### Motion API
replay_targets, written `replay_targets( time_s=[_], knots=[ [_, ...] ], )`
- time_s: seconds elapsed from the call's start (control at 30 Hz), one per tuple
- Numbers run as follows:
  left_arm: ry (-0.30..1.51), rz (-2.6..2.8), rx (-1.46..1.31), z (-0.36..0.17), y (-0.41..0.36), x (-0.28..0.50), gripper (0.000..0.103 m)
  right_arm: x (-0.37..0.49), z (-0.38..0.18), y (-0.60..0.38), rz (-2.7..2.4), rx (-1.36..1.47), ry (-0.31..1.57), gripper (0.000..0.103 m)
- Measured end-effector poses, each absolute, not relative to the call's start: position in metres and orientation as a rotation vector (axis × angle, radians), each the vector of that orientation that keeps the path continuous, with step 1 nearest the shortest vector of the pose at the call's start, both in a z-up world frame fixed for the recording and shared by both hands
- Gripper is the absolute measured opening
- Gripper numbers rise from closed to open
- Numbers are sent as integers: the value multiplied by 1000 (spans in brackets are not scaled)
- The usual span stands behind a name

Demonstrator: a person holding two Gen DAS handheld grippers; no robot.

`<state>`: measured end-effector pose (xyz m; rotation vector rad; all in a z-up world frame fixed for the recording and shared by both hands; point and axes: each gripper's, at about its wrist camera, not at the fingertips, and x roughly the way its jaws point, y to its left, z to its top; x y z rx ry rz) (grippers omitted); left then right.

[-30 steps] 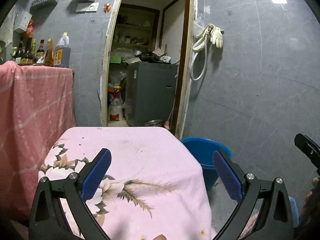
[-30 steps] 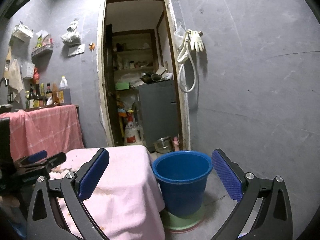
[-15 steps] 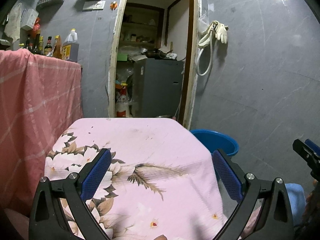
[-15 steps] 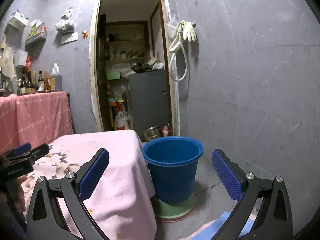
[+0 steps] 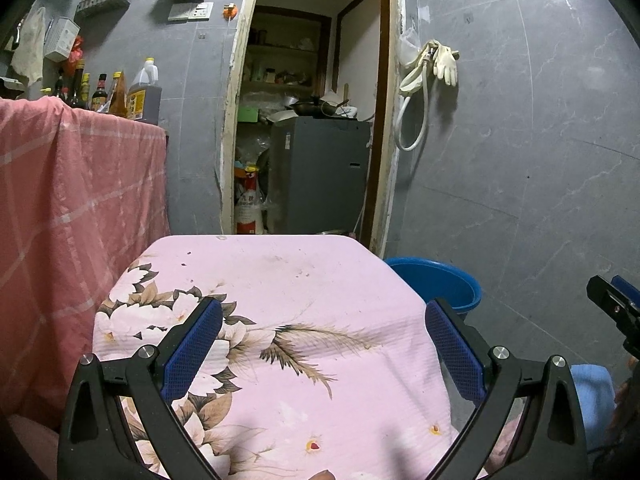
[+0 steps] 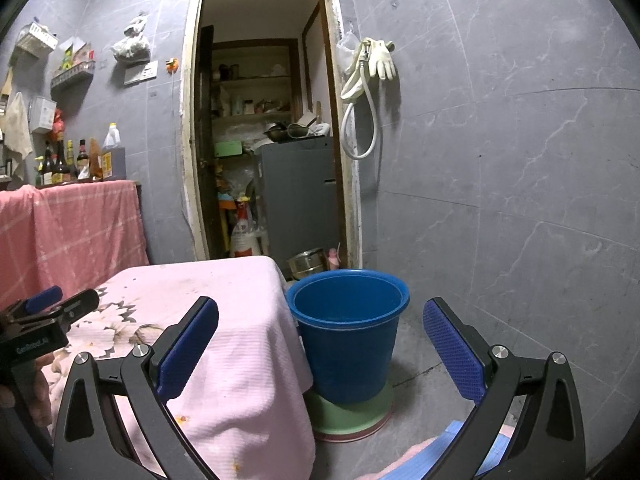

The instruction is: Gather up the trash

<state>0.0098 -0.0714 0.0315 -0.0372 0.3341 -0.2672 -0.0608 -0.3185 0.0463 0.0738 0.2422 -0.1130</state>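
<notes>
Over pink tablecloth (image 5: 304, 280) and blue bucket (image 6: 348, 332), left gripper (image 5: 324, 352) and right gripper (image 6: 320, 352) gape wide, empty.

Blue bucket (image 5: 436, 280) half behind tablecloth (image 5: 280, 320)

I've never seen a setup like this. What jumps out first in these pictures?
Two open, blue-padded grippers fill the foreground: the left gripper hovers over a pink flowered tablecloth, the right gripper faces a blue bucket on the floor beside the table. Behind them a doorway opens onto a cluttered storeroom, with white gloves hanging on the grey wall.
</notes>
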Motion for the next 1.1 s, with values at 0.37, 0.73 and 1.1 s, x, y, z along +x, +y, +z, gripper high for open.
replay_targets(
  time_s=[0.37, 0.73, 1.1],
  knots=[
    [338, -265, -38, 32, -71, 10, 99, -61, 47, -316, -110, 74, 241, 103],
    [338, -264, -39, 32, -70, 11, 99, -61, 49, -313, -110, 74, 239, 103],
    [338, -265, -39, 32, -69, 11, 99, -61, 48, -313, -111, 74, 239, 103]
  ],
)
